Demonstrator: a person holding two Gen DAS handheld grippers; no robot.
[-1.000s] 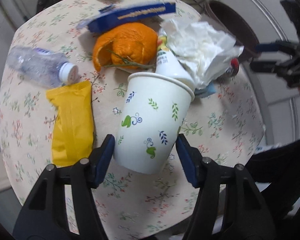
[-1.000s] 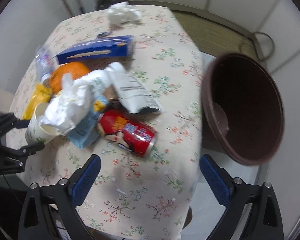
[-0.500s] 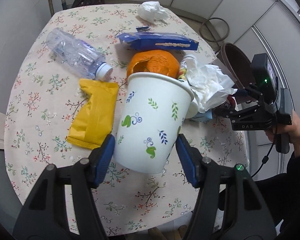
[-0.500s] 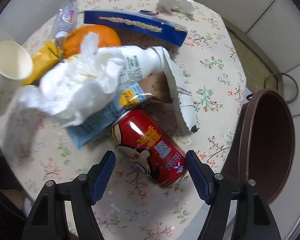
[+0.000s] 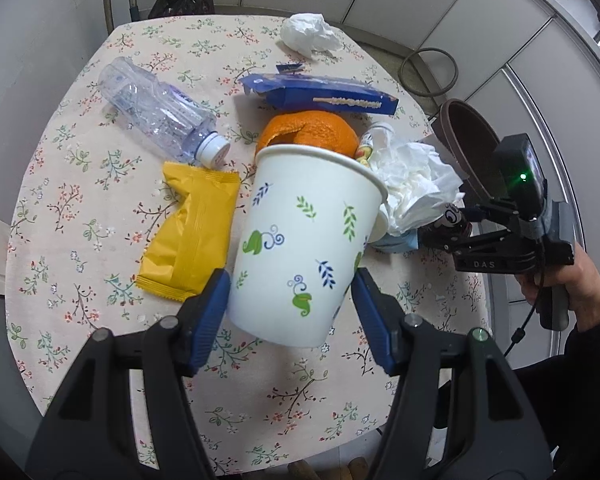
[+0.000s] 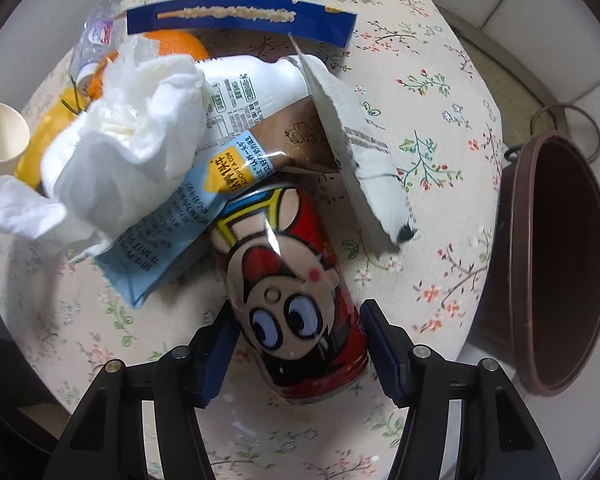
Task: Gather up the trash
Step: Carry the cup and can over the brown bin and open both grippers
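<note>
One paper cup is held up above the table by the left gripper, with both blue pads pressed on its sides. One red can lies on its side on the table, and it is set between the fingers of the right gripper. These jaws have just been closing; the pads are right at the can's sides, but it cannot be told if they are squeezing it yet.

The rest of the trash can be counted on the flowered cloth: one clear plastic bottle, one yellow wrapper, one orange peel, one blue box, one white bottle, one light blue wrapper and one white packet. Two crumpled tissues are seen, one big tissue on the pile and one far tissue near the far edge.

One brown bin is placed just off the table edge, beside the can. Bare cloth is left at the near edge, under both grippers.
</note>
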